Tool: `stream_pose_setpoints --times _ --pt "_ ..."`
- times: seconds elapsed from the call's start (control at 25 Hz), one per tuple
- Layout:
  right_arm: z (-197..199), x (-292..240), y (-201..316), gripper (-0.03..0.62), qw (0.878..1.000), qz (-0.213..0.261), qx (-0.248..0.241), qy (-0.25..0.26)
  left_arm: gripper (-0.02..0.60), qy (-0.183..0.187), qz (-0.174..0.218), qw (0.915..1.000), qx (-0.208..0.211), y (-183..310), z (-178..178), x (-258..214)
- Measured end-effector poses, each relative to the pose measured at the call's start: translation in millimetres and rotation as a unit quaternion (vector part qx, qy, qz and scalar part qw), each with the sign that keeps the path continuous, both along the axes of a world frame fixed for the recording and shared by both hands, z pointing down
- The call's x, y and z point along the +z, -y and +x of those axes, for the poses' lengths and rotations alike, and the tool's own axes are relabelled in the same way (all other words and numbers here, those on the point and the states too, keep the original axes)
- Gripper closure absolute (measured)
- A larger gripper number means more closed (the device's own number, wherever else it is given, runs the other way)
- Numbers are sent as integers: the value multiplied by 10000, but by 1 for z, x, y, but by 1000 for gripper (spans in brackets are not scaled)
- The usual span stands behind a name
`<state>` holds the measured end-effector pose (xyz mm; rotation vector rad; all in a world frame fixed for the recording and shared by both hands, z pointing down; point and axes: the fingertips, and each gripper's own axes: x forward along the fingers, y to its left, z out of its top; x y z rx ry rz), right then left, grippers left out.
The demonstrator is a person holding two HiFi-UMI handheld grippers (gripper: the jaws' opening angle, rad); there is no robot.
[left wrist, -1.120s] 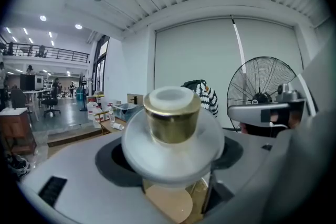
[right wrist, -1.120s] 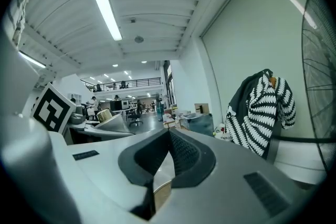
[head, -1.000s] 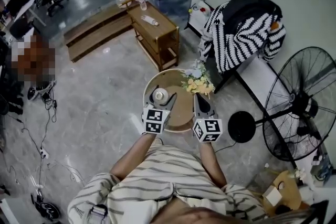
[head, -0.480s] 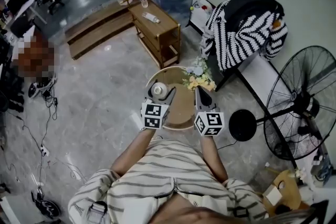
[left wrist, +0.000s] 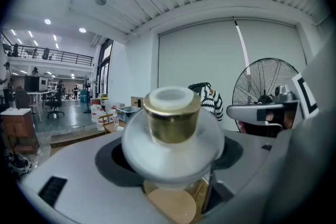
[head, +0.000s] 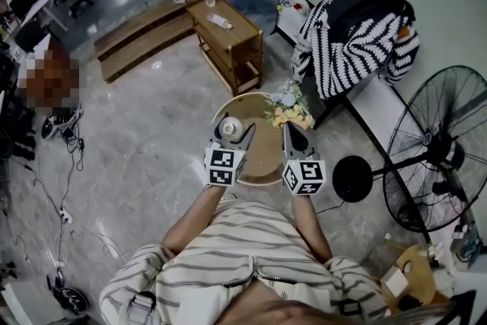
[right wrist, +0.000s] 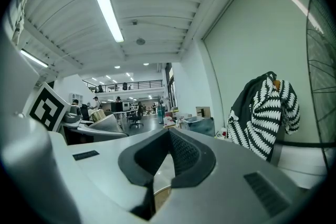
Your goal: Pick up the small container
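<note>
The small container [head: 230, 128] is a white rounded jar with a gold band and a white cap. My left gripper [head: 232, 135] is shut on it and holds it upright above the round wooden table [head: 262, 160]. In the left gripper view the container [left wrist: 172, 128] fills the middle between the left gripper's [left wrist: 171, 152] jaws, with the tabletop [left wrist: 170, 206] seen below it. My right gripper [head: 292, 136] hangs over the table's right side, its jaws shut with nothing between them. The right gripper view shows the right gripper [right wrist: 169, 157] with its pads meeting.
A bunch of pale flowers [head: 287, 110] stands at the table's far right edge. Beyond are a wooden side table [head: 228, 38], a striped garment [head: 354, 42] on a rack, a standing fan [head: 441, 148] and a black round base [head: 351, 181] on the floor.
The left gripper with the container has edged slightly away from me over the table. The right gripper has barely moved.
</note>
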<state>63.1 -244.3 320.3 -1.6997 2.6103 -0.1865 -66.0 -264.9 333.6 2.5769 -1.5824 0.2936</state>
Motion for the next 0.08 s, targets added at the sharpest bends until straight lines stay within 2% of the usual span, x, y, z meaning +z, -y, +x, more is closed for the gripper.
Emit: stream_pose_setpoints --times 0.08 --pt "-1 -1 1 586 10000 14 -12 -21 250 -16 -3 10000 -13 1 -1 0"
